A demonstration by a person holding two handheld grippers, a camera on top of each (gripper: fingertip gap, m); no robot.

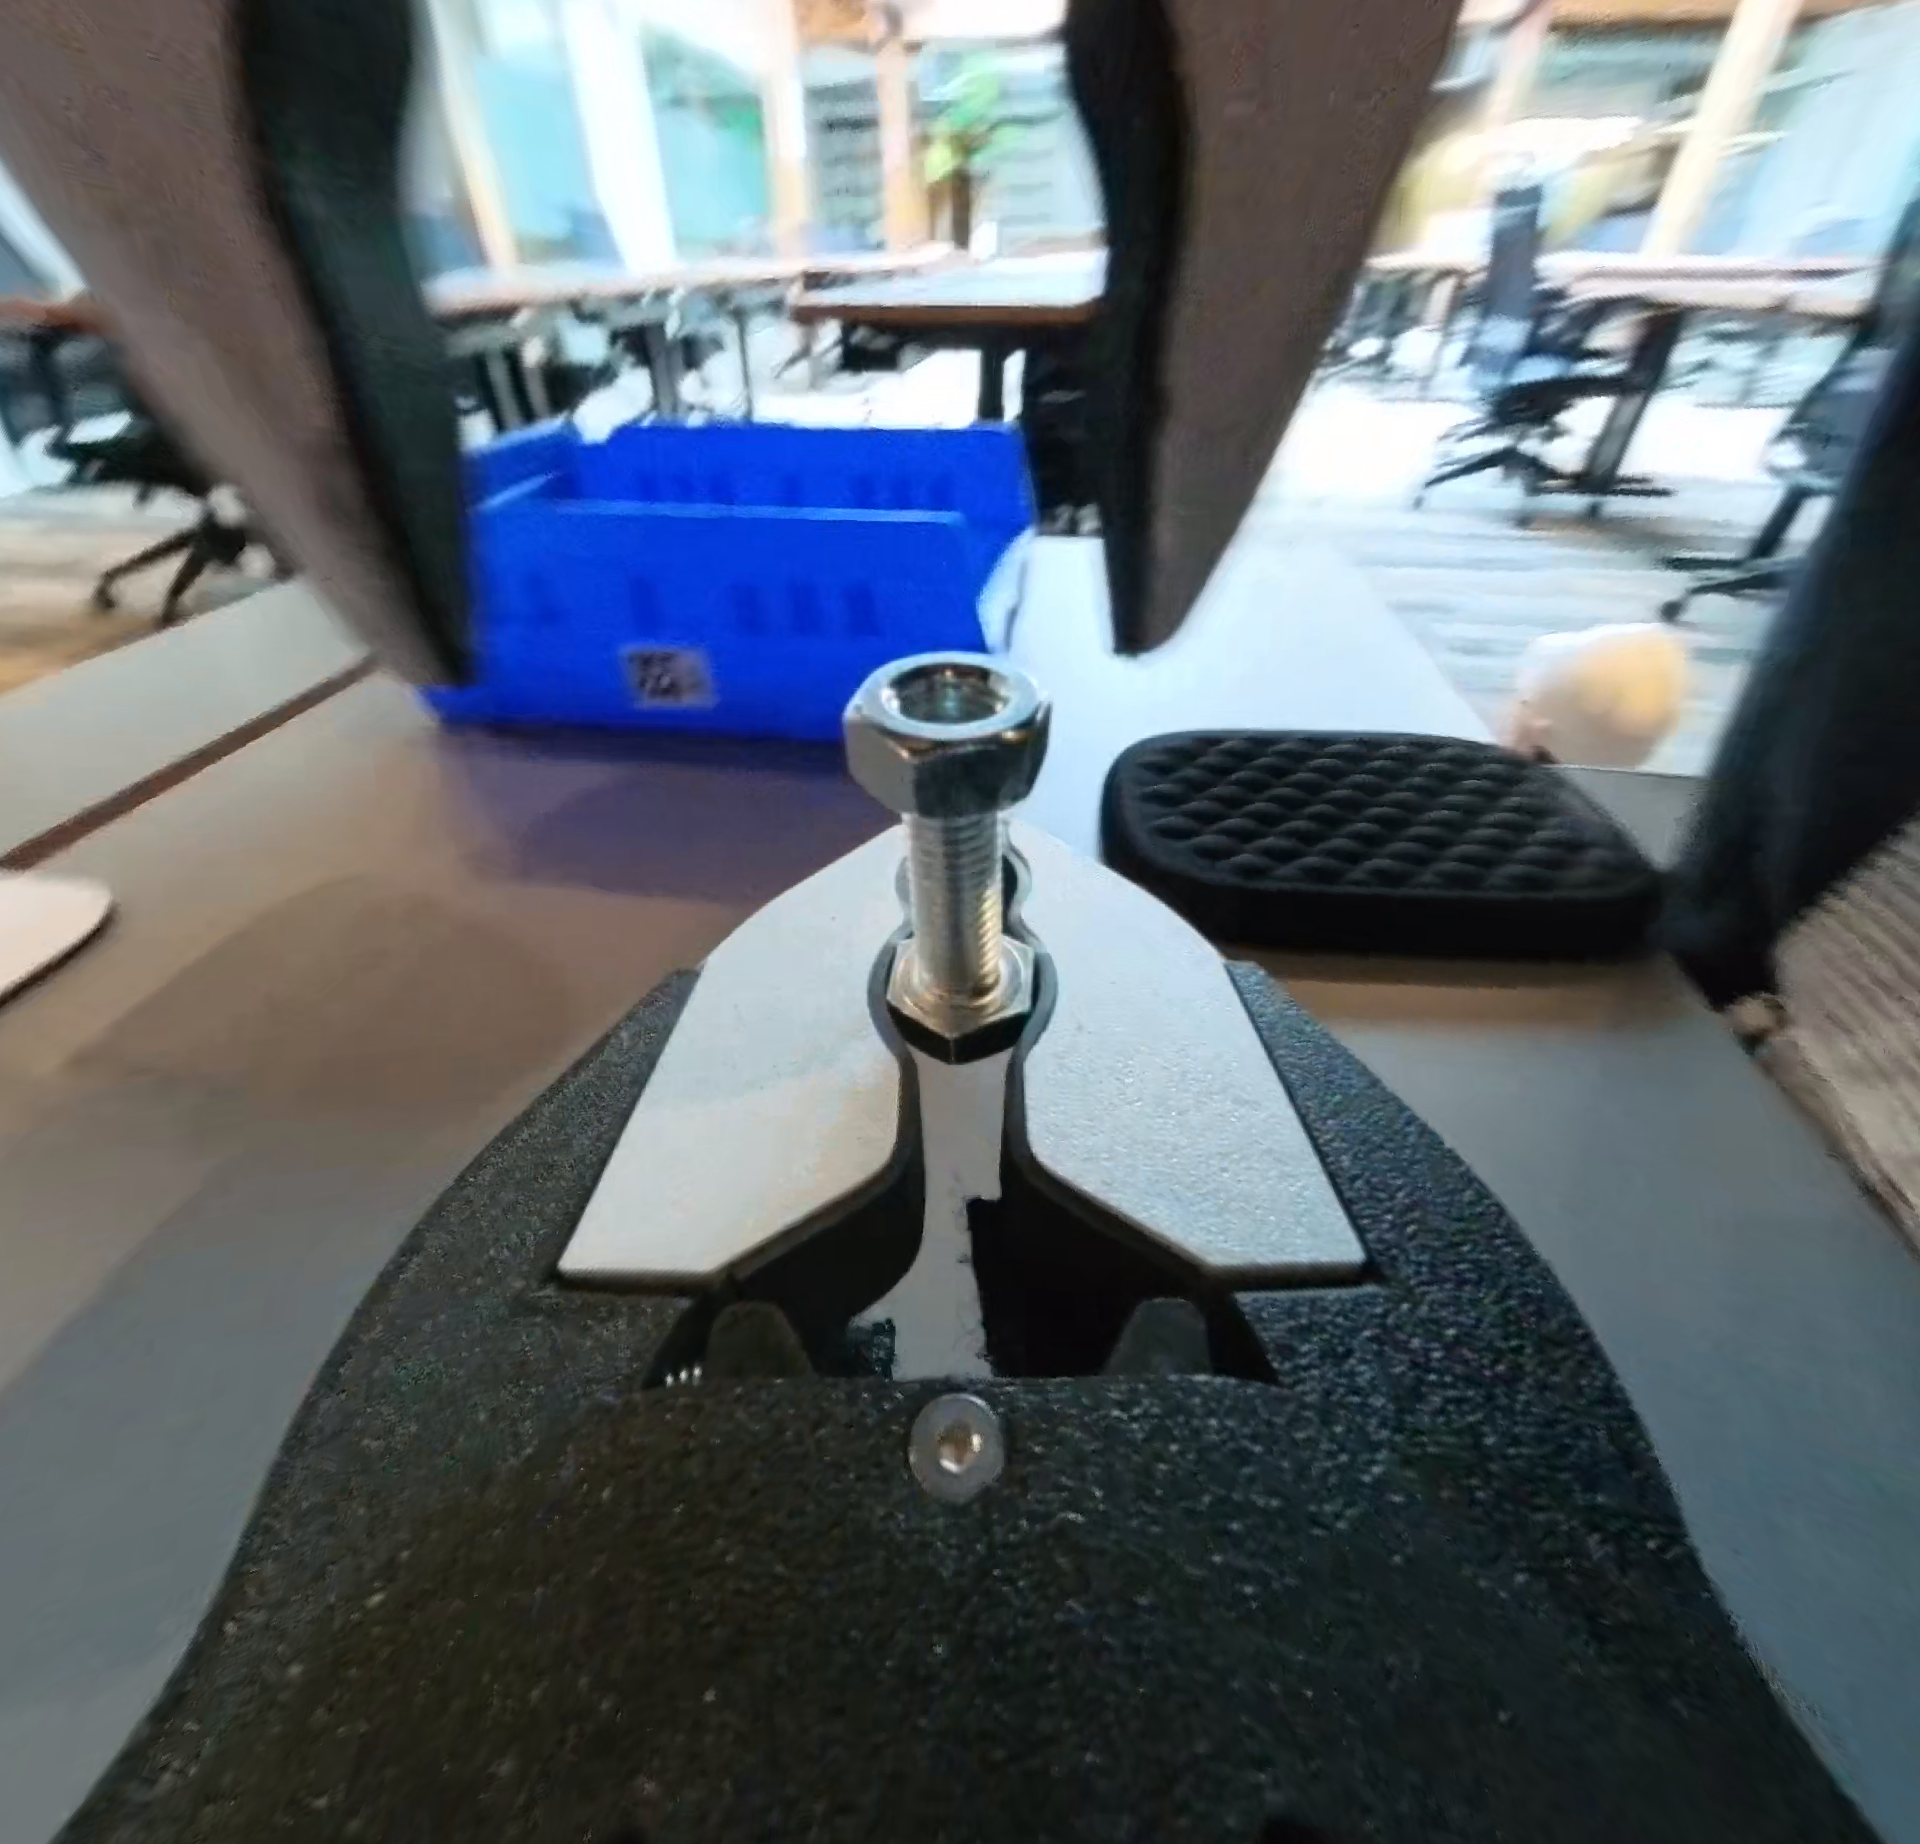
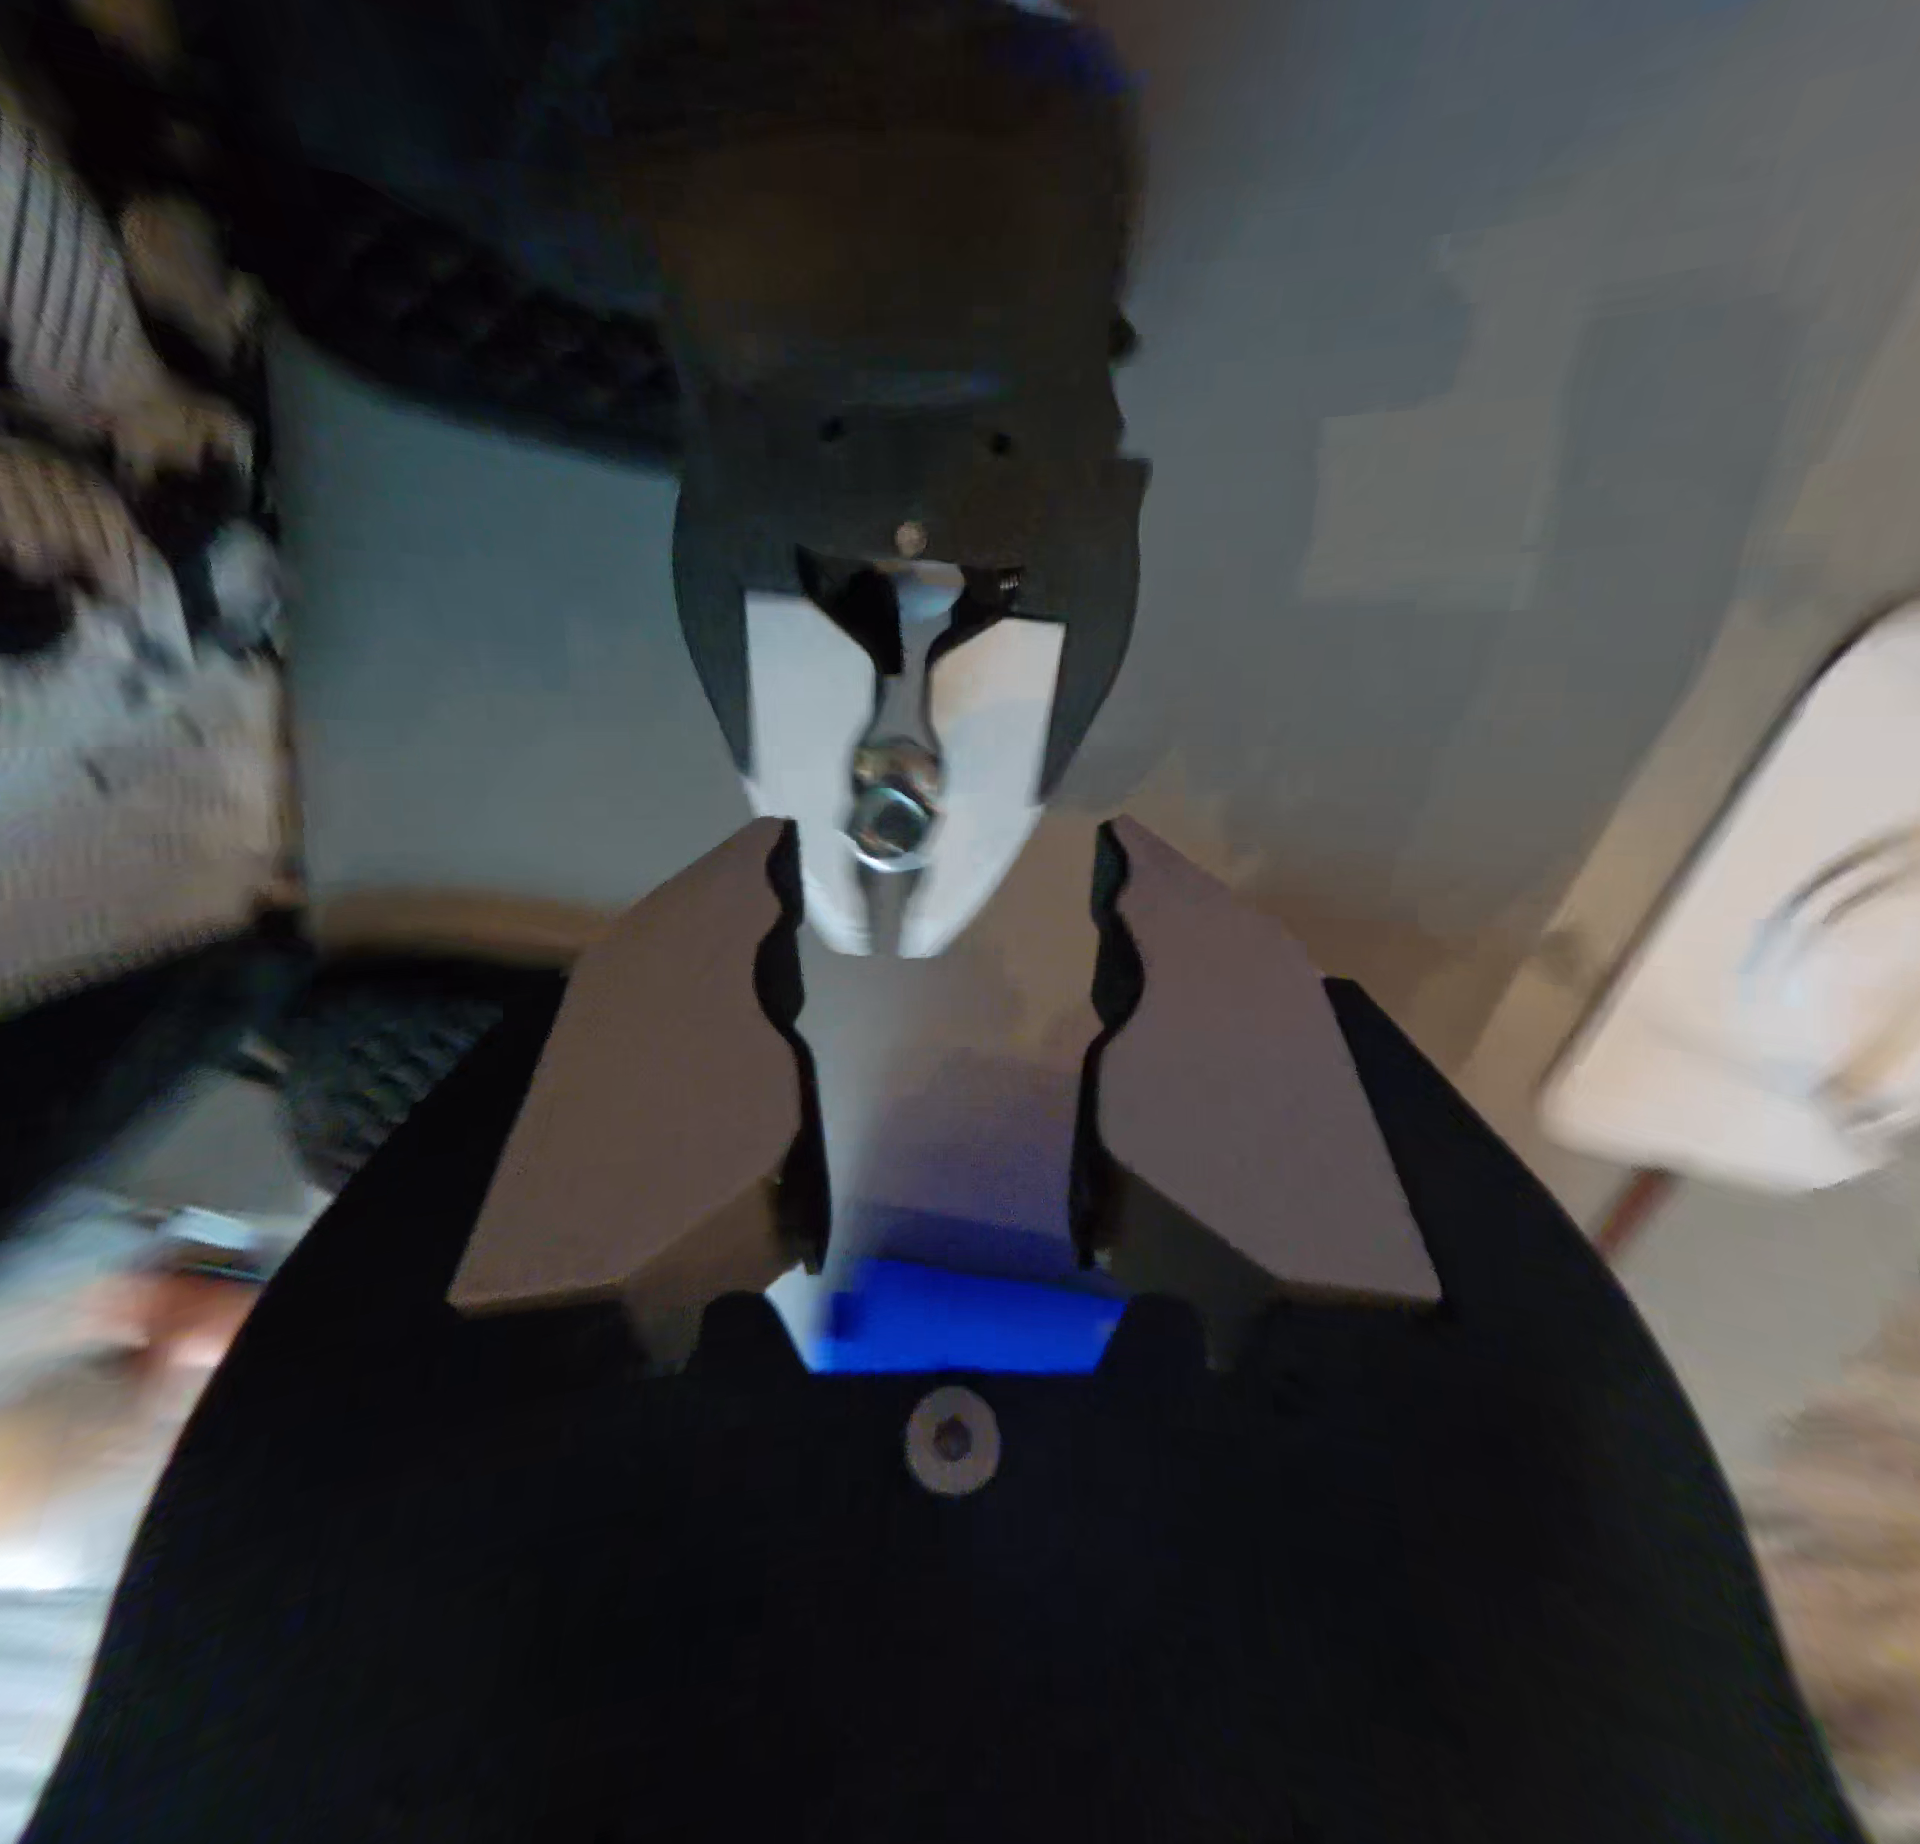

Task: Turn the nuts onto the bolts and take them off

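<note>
Nutted bolt (image 1: 948,859) in left tool (image 1: 961,921)

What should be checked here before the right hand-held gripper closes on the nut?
1. Left hand-held gripper clamped on the bolt: ok.
2. Bolt upright, threads exposed: ok.
3. Nut seated at the bolt's tip: ok; how far it is threaded, cannot tell.
4. Right hand-held gripper open: ok.
5. Right fingers level with the nut: not ok, they sit above it.
6. Blue bin and black pad clear of the work: ok.
</note>
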